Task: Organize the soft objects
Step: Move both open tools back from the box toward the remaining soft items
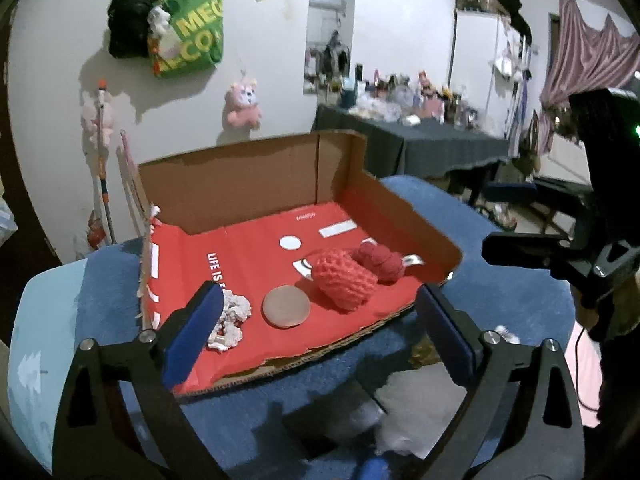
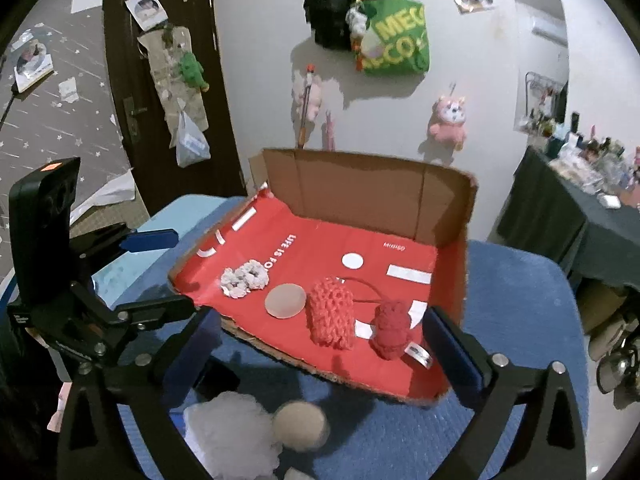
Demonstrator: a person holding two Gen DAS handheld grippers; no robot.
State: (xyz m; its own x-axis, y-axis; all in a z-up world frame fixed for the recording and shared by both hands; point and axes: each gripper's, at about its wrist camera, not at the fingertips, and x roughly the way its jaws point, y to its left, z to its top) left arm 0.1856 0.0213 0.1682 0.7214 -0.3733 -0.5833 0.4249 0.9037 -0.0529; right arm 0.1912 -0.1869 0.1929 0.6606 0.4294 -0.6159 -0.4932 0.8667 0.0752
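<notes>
A cardboard box [image 1: 256, 184] [image 2: 360, 192] with a red floor lies open on a blue cushion. In it lie a white scrunchie [image 1: 234, 320] [image 2: 245, 278], a beige round puff [image 1: 286, 306] [image 2: 285, 300], a red knitted pouch [image 1: 344, 280] [image 2: 330, 318] and a dark red knitted piece [image 1: 380, 260] [image 2: 392, 330]. My left gripper [image 1: 316, 332] is open and empty at the box's near edge. My right gripper [image 2: 320, 360] is open and empty, above a white fluffy ball [image 2: 232, 428] and a beige ball [image 2: 300, 426] on the cushion.
The blue cushion [image 1: 500, 288] [image 2: 516, 300] surrounds the box. A white soft thing [image 1: 416, 408] lies near the left gripper. The other gripper shows at right [image 1: 560, 256] and at left [image 2: 100, 280]. A cluttered dark table [image 1: 420, 140] stands behind; bags and plush toys hang on the wall.
</notes>
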